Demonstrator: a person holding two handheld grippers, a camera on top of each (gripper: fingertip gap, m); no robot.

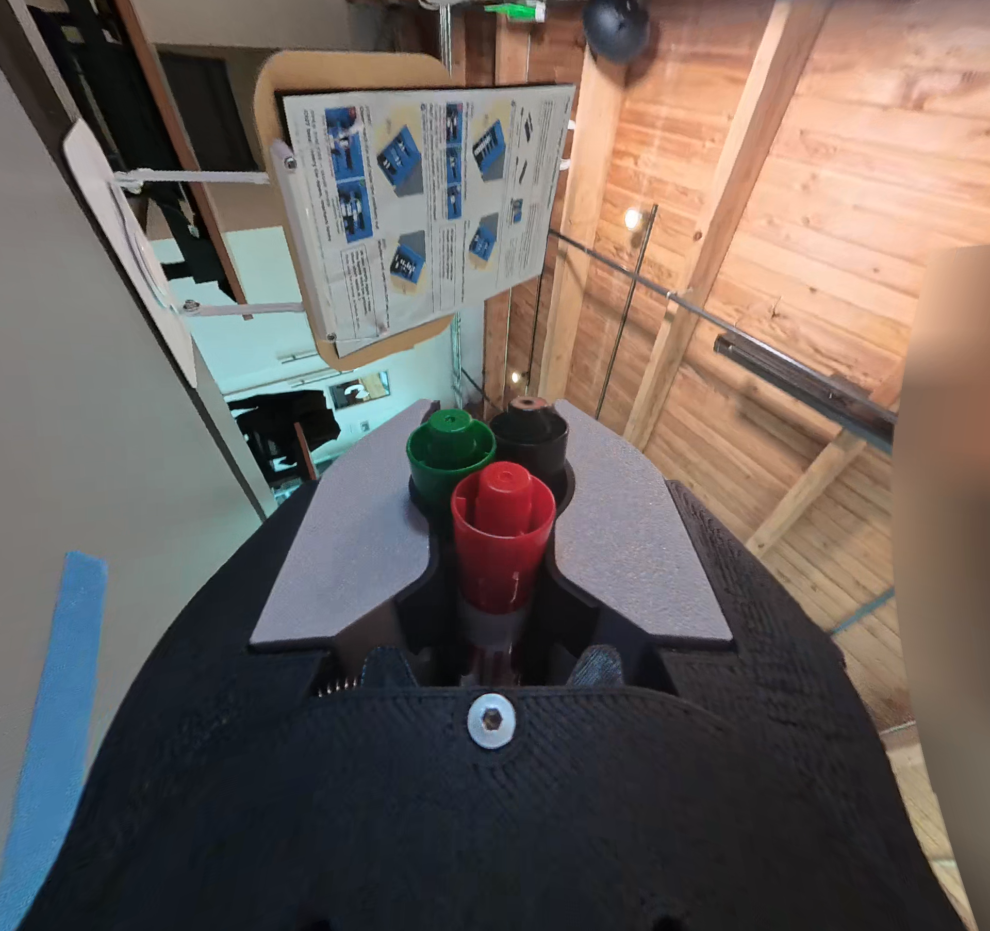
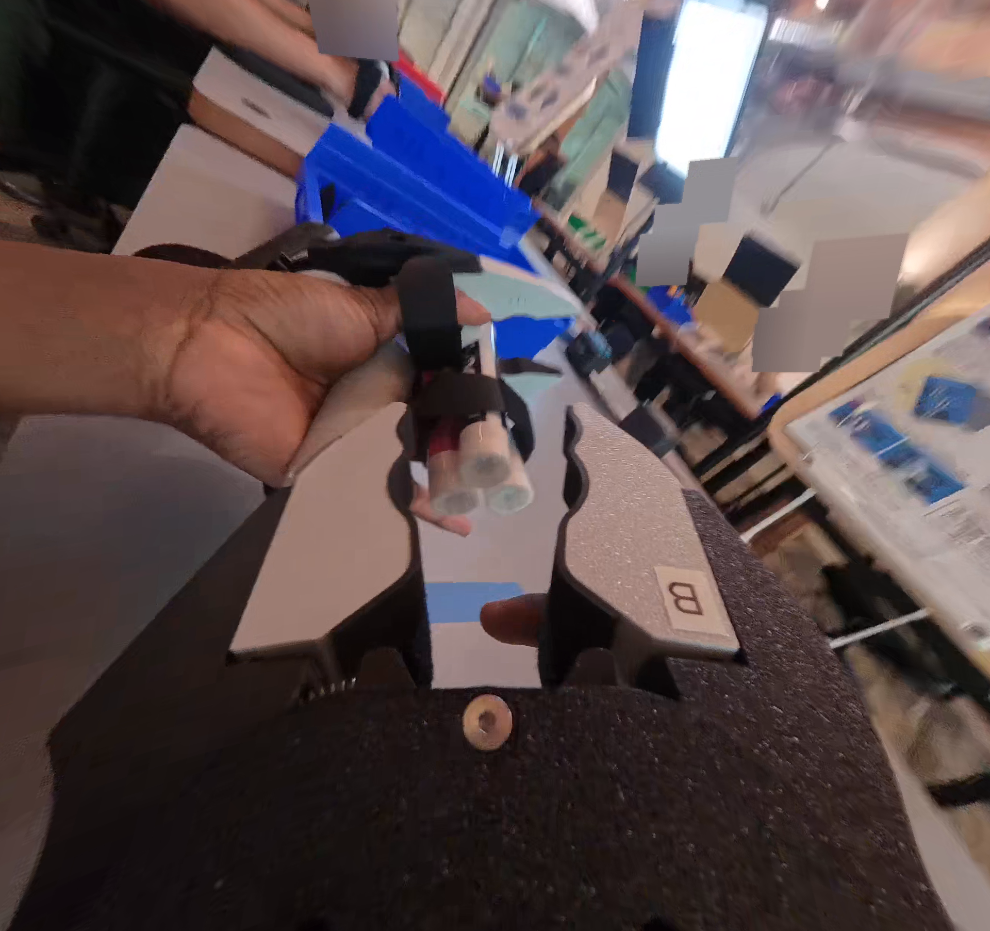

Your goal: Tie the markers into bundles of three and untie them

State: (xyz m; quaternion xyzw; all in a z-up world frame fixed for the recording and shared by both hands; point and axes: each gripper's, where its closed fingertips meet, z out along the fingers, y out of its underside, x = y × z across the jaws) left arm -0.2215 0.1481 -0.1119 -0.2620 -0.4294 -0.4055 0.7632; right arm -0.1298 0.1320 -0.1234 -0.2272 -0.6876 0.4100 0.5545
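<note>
In the left wrist view my left gripper [image 1: 490,423] is shut on a bundle of three markers. Their green cap [image 1: 450,450], black cap [image 1: 530,439] and red cap [image 1: 501,525] point away from the camera, pressed between the grey fingers [image 1: 364,541]. In the right wrist view the same bundle's pale rear ends [image 2: 477,471] show, with a black strap [image 2: 460,396] wrapped around the markers. A hand [image 2: 241,348] holds the left gripper there. My right gripper [image 2: 485,417] is open. The rear ends lie between its fingers [image 2: 621,503], and the right finger stands clear of them.
Blue bins [image 2: 412,182] stand on the white table [image 2: 214,198] behind the hand. A strip of blue tape [image 2: 471,600] lies on the table. An instruction board [image 1: 423,208] hangs ahead by a wooden wall [image 1: 803,208]; it also shows at the right [image 2: 910,450]. Across from one pair of fingers to the other is roughly 10 centimeters.
</note>
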